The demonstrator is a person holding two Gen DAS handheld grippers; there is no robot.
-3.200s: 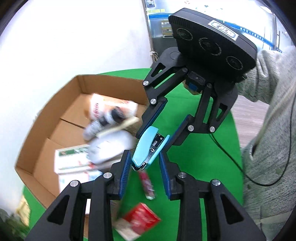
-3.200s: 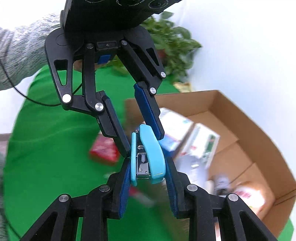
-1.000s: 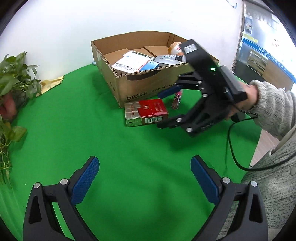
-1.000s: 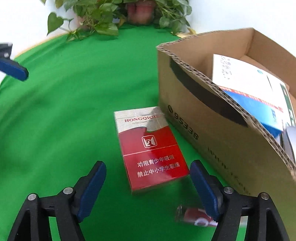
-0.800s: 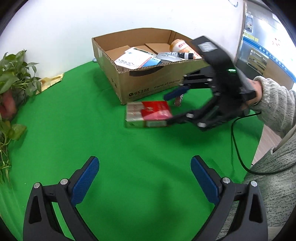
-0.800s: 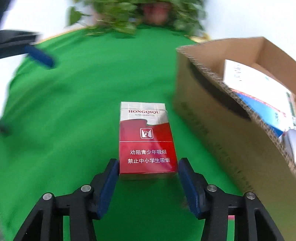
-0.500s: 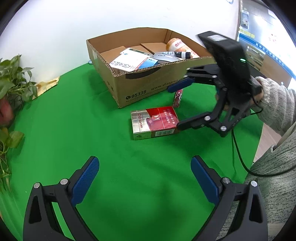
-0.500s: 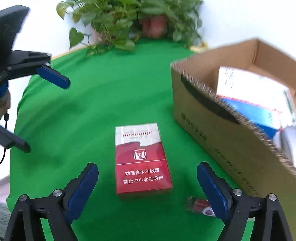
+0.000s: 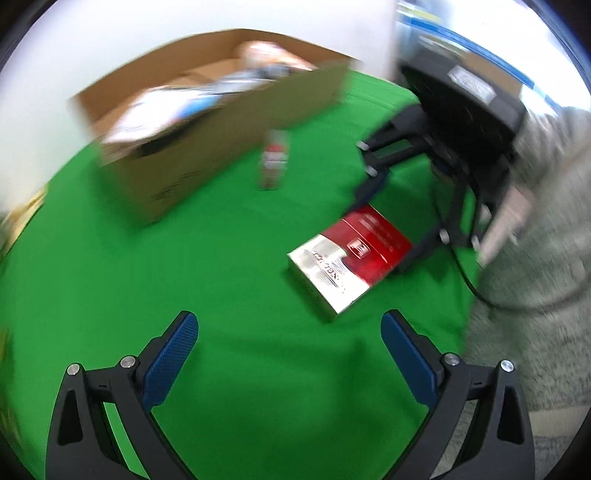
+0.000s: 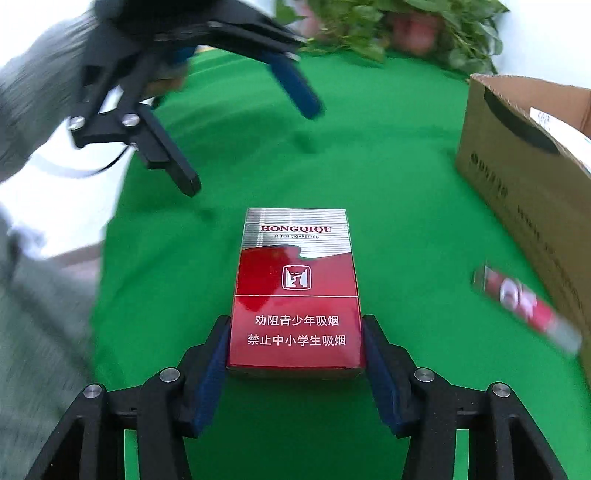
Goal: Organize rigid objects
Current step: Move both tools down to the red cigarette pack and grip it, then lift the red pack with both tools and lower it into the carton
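A red and silver cigarette pack (image 10: 295, 288) lies flat on the green cloth, its near end between the blue pads of my right gripper (image 10: 295, 350). The jaws are closing and both pads sit against the pack's long sides. In the left wrist view the same pack (image 9: 351, 258) appears at the right, held by my right gripper (image 9: 384, 229). My left gripper (image 9: 290, 332) is open over bare cloth, with nothing between its fingers. It also shows in the right wrist view, where my left gripper (image 10: 249, 147) hovers beyond the pack to the left.
An open cardboard box (image 9: 221, 122) with several items inside stands at the back; its wall (image 10: 517, 184) is to the right of the pack. A small red tube (image 10: 524, 302) lies beside the box. A potted plant (image 10: 388, 29) stands at the cloth's far edge. A person's grey sleeve (image 9: 546, 221) is at right.
My right gripper went from wide open behind the pack to closed around its near end. The pack now lies farther from the box. The left view has swung and blurred.
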